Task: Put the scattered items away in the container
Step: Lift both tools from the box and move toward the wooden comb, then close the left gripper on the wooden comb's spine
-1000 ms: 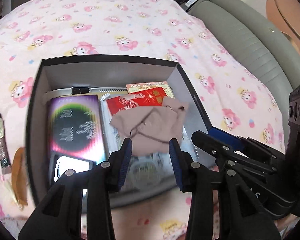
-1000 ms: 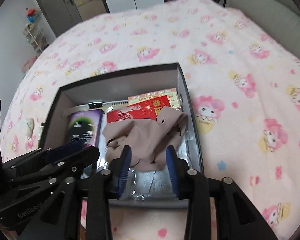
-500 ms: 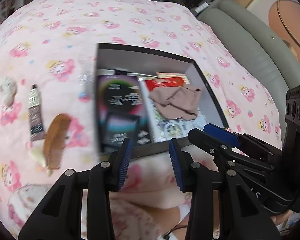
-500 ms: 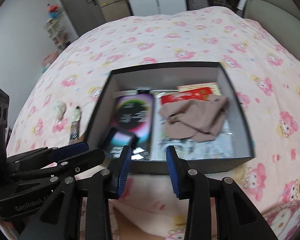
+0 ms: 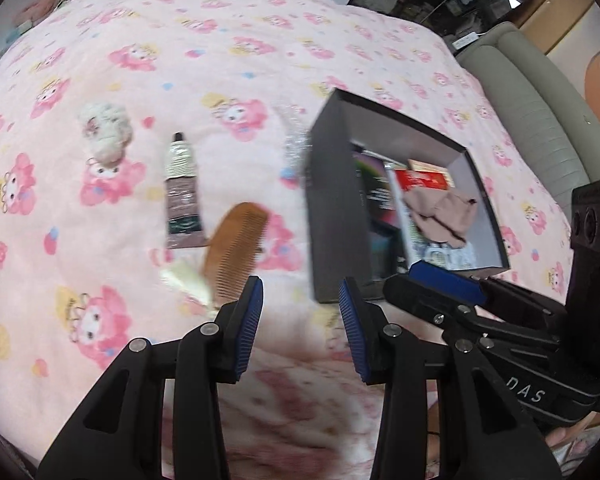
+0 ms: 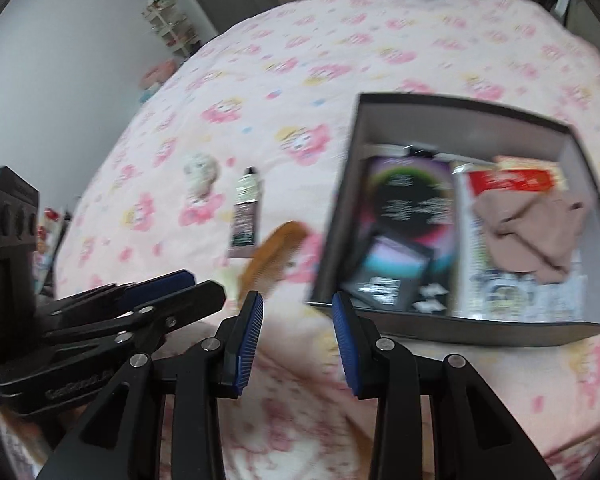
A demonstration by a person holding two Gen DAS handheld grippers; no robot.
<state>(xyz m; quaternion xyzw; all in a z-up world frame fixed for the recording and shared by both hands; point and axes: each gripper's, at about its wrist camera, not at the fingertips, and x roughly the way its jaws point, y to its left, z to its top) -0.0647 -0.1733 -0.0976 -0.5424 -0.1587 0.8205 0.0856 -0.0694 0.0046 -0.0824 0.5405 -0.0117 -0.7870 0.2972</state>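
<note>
Pink blanket [image 5: 228, 32] under everything. Your left gripper [image 5: 300, 312] and right gripper [image 6: 296, 320]: both spread wide, holding nothing, hovering near box corner. Box [image 5: 332, 216] sits right, already holds cloth [image 6: 532, 232], packets, dark booklet. Left outside: comb [image 5: 236, 248], tube [image 5: 182, 192], fluffy puff [image 5: 106, 132], pale scrap under comb's near end. Comb nearest your left gripper. Likely light, stiff, thin; lies flat on soft bedding. Pinch across its solid spine, not teeth. Tube soft, squeezable: grip mid-body gently.
</note>
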